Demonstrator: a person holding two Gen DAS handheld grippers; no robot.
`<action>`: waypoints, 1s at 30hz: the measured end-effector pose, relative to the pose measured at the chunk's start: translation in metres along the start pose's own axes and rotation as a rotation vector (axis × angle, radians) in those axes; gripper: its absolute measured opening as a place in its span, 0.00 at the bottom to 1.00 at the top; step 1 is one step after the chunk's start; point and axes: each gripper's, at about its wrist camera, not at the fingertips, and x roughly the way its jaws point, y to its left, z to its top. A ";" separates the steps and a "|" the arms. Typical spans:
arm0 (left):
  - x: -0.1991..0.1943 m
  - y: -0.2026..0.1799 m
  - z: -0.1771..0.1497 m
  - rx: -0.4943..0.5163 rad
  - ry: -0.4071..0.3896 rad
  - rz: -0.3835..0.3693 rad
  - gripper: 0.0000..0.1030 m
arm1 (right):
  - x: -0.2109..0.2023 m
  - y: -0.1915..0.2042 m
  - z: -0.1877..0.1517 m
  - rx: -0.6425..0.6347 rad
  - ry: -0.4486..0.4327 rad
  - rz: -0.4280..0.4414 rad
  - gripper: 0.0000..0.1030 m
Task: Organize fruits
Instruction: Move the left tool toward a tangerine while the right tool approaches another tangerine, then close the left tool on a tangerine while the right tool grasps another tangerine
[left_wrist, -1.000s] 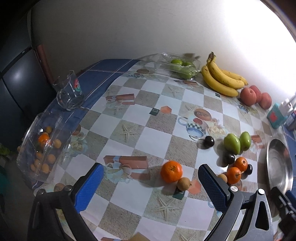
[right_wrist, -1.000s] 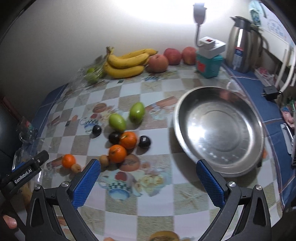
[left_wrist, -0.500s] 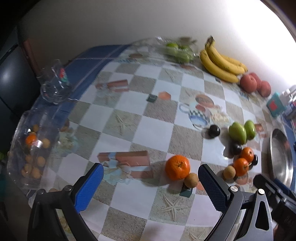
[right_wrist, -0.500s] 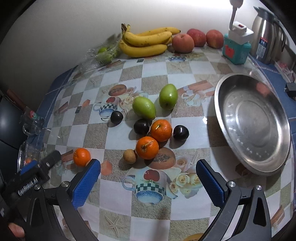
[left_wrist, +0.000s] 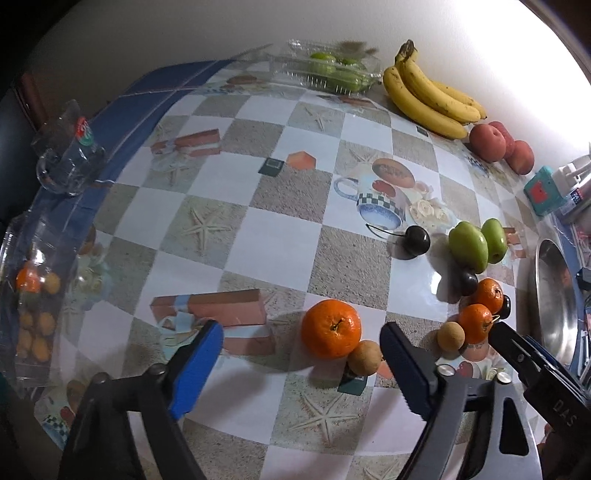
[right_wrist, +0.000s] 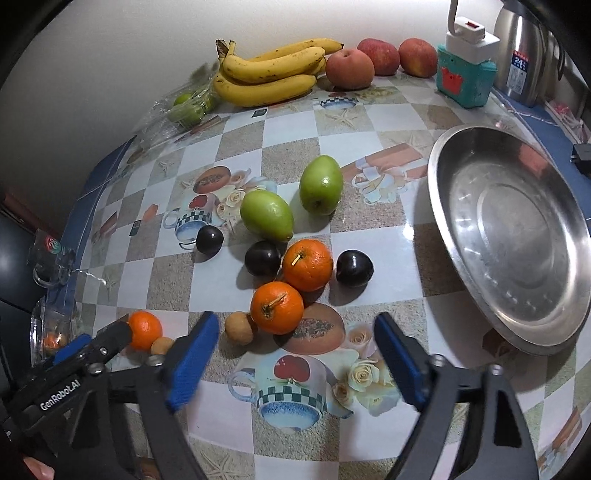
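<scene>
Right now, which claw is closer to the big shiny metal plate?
Right. The right claw hovers just left of the metal plate; the left claw sits farther left, over the lone orange.

The worktop (right_wrist: 369, 236) wears a glossy printed oilcloth that throws back glare. The round tray (right_wrist: 509, 236) is brushed metal, faintly scuffed. The mandarins (right_wrist: 277, 307) have dimpled, shiny peel; the plums (right_wrist: 354, 268) are smooth and glossy. Each claw (right_wrist: 295, 354) has black hard plastic arms and matt blue ridged pads (right_wrist: 192, 363). The clamshell box (left_wrist: 332, 72) is clear thin plastic.
</scene>
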 end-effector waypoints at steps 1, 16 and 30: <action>0.002 -0.001 0.000 0.001 0.004 -0.003 0.77 | 0.002 0.000 0.001 -0.002 0.006 0.001 0.75; 0.031 0.001 0.000 -0.060 0.089 -0.098 0.56 | 0.030 0.001 0.007 0.031 0.056 0.022 0.54; 0.029 -0.002 0.000 -0.056 0.087 -0.115 0.41 | 0.031 0.005 0.009 0.029 0.054 0.067 0.36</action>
